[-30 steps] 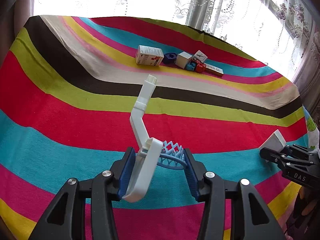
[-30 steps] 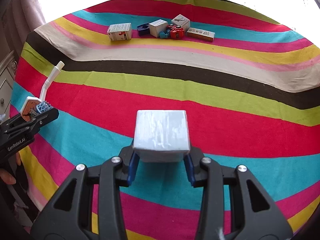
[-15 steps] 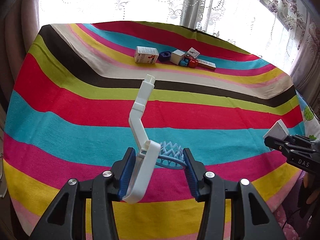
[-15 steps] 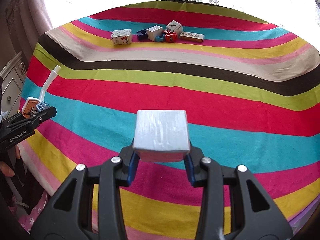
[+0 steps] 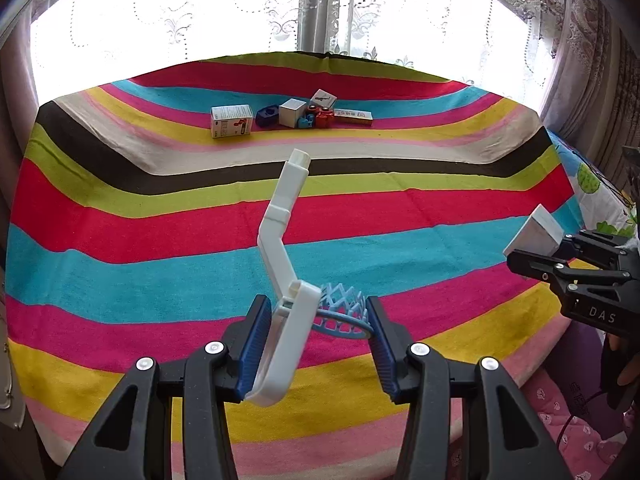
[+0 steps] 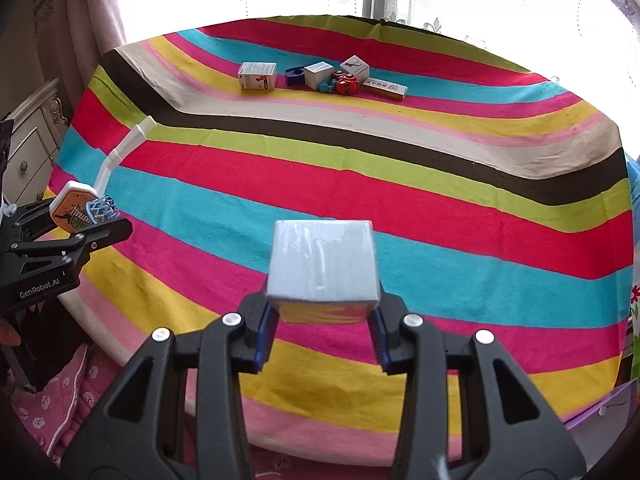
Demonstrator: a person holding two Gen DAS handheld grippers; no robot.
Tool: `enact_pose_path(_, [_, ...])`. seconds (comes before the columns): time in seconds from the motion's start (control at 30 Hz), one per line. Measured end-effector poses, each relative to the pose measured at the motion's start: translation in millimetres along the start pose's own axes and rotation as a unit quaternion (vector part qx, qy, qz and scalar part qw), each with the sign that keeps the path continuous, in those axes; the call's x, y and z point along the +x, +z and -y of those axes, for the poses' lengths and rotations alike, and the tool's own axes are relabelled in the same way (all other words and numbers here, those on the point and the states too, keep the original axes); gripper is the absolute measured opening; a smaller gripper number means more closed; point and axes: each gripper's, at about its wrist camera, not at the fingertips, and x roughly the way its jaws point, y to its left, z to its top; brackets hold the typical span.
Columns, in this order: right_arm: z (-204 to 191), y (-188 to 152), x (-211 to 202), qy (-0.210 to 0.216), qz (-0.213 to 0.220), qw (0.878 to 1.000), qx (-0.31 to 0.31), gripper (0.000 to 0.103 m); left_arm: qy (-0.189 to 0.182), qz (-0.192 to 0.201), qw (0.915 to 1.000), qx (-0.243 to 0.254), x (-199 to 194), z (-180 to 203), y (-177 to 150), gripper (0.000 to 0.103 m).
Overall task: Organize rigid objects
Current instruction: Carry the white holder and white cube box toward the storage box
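My left gripper is shut on a white toy basketball hoop with a blue net; its bent white arm sticks up and forward. It also shows at the left of the right wrist view. My right gripper is shut on a pale grey cube box, held above the near edge of the striped table; the box shows at the right of the left wrist view. Both grippers hang at the table's near edge.
The striped cloth covers the table. A row of objects lies at the far side: a white carton, a dark blue piece, a white cube, a red toy car, a tilted box and a flat box. A curtained window is behind. A white cabinet stands left.
Both grippers have drawn back and up from the table with their loads still held. The table looks smaller and its near edge has come into view.
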Motion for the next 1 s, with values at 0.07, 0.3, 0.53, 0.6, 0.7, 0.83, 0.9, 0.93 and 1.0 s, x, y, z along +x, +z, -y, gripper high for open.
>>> enact_pose_path(0.07, [3, -4, -6, 0.001, 0.001, 1.0, 0.004, 0.044, -0.001, 0.002, 0.9999, 0.011, -3, 7, 0, 0.049])
enact_pose_path(0.3, [14, -20, -33, -0.003, 0.009, 1.0, 0.01, 0.044, -0.01, 0.001, 0.9986, 0.052, -13, 38, 1, 0.049])
enact_pose_path(0.53, [33, -43, -61, -0.022, 0.015, 0.999, 0.02, 0.044, -0.029, 0.0, 0.9945, 0.101, -21, 77, 1, 0.049])
enact_pose_path(0.6, [43, -51, -70, -0.03, 0.017, 0.999, 0.027, 0.044, -0.038, -0.001, 0.9926, 0.115, -24, 90, 0, 0.049])
enact_pose_path(0.7, [57, -61, -84, -0.04, 0.023, 0.998, 0.039, 0.044, -0.051, 0.0, 0.9892, 0.138, -26, 111, -1, 0.049])
enact_pose_path(0.83, [75, -76, -101, -0.057, 0.03, 0.996, 0.054, 0.044, -0.079, -0.001, 0.9825, 0.169, -32, 143, -1, 0.049])
enact_pose_path(0.9, [83, -83, -107, -0.067, 0.032, 0.995, 0.061, 0.044, -0.09, 0.003, 0.9767, 0.195, -35, 162, -2, 0.049])
enact_pose_path(0.93, [87, -86, -110, -0.07, 0.032, 0.995, 0.067, 0.044, -0.095, 0.002, 0.9735, 0.208, -35, 171, -2, 0.049])
enact_pose_path(1.0, [97, -95, -115, -0.077, 0.031, 0.993, 0.079, 0.044, -0.108, 0.002, 0.9669, 0.231, -37, 192, -2, 0.049])
